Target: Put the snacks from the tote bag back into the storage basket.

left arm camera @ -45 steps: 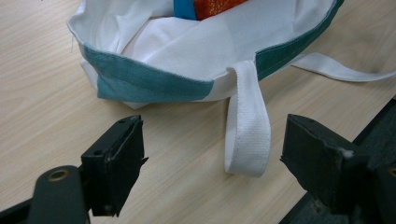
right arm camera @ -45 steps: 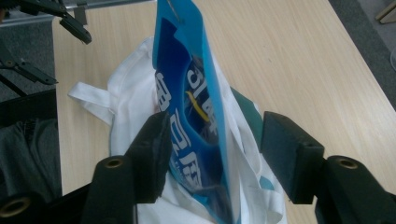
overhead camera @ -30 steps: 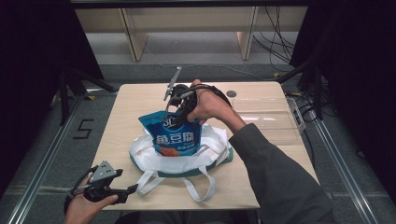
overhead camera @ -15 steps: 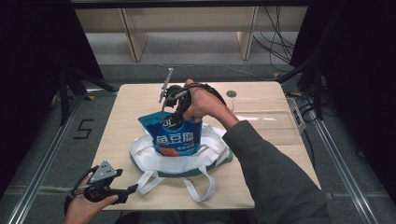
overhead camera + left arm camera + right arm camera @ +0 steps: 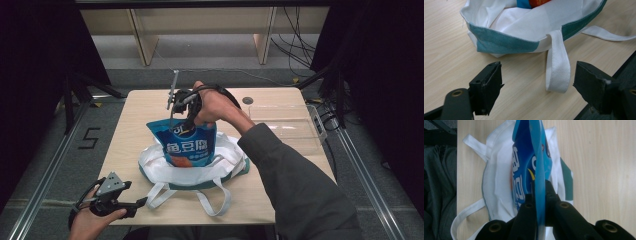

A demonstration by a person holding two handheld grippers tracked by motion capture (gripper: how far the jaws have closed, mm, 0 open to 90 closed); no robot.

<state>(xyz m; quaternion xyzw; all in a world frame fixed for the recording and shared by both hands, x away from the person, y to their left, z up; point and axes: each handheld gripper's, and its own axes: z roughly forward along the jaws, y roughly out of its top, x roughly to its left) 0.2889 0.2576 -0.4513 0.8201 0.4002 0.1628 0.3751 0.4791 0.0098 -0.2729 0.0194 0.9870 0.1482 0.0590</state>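
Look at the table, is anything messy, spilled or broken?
Nothing is spilled or broken. The white cloth tote bag with teal trim lies slumped open on the wooden table, one white strap trailing loose. The right gripper pinches the top of the blue snack pouch, which stands upright in the bag. The left gripper is open.

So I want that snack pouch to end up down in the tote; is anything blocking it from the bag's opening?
Nothing visible does. The right gripper pinches the top edge of the blue pouch, whose bottom already sits inside the open white tote bag. The left gripper hangs open, apart from the bag.
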